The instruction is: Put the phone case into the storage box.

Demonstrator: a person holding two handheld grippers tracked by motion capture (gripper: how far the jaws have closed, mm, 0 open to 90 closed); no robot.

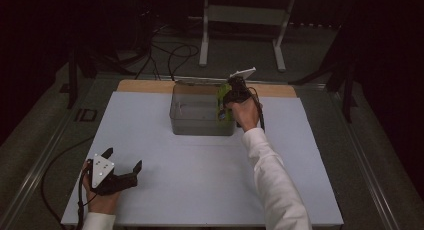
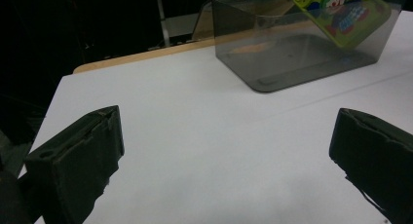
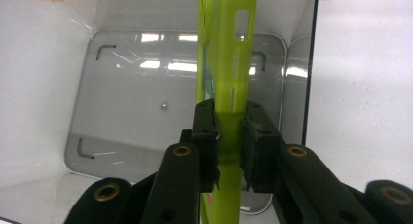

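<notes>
High view: our right claw holds the green phone case over the smoky clear box on the tabletop.
Left gripper view: left claw spread wide, empty.
Right gripper view: pads clamp the case edge-on; we should lower it straight, clear of the right wall, before releasing.

A lime-green phone case printed with a cartoon figure is held on edge, tilted, inside the clear smoky plastic box, near its right wall.
</notes>
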